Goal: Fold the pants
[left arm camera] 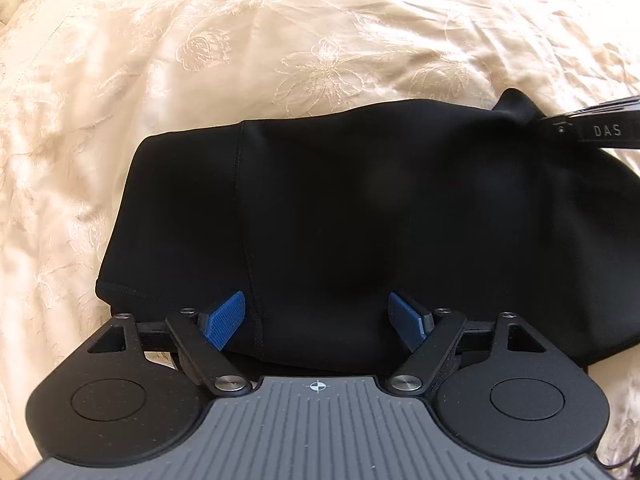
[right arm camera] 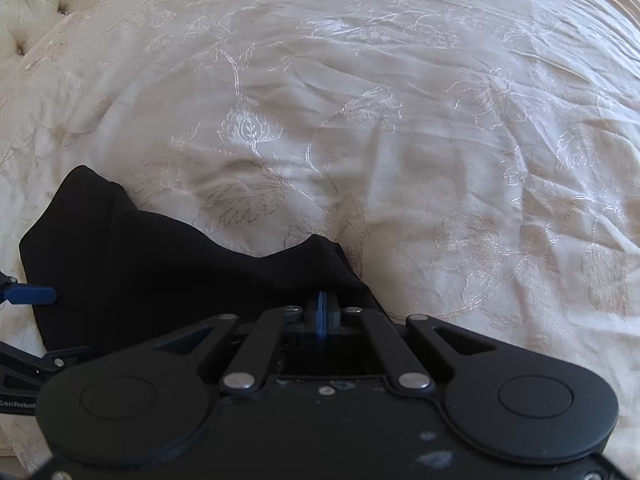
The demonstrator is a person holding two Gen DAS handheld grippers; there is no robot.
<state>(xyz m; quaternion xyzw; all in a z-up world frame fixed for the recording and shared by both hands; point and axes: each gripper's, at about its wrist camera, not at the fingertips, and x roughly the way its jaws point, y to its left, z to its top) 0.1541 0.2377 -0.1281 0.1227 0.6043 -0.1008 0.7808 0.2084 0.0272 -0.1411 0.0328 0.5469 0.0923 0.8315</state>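
Observation:
The black pants point(left arm camera: 360, 208) lie folded in a compact bundle on the cream bedspread point(left arm camera: 200, 60). My left gripper point(left arm camera: 316, 304) hovers over their near edge, its blue pads point(left arm camera: 224, 322) spread wide with fabric below them; it is open. In the right wrist view the pants point(right arm camera: 160, 264) fill the lower left, and my right gripper point(right arm camera: 322, 306) has its blue pads pressed together at their right corner, pinching the cloth. That corner peaks up point(left arm camera: 516, 100) beside the right gripper's black body point(left arm camera: 596, 130). One blue finger of the left gripper point(right arm camera: 32, 295) shows at the left edge.
The embroidered bedspread point(right arm camera: 400, 140) stretches far ahead and to the right of the pants. A tufted cream headboard point(right arm camera: 40, 0) stands at the far upper left. A dark cable point(left arm camera: 616, 468) trails at the lower right.

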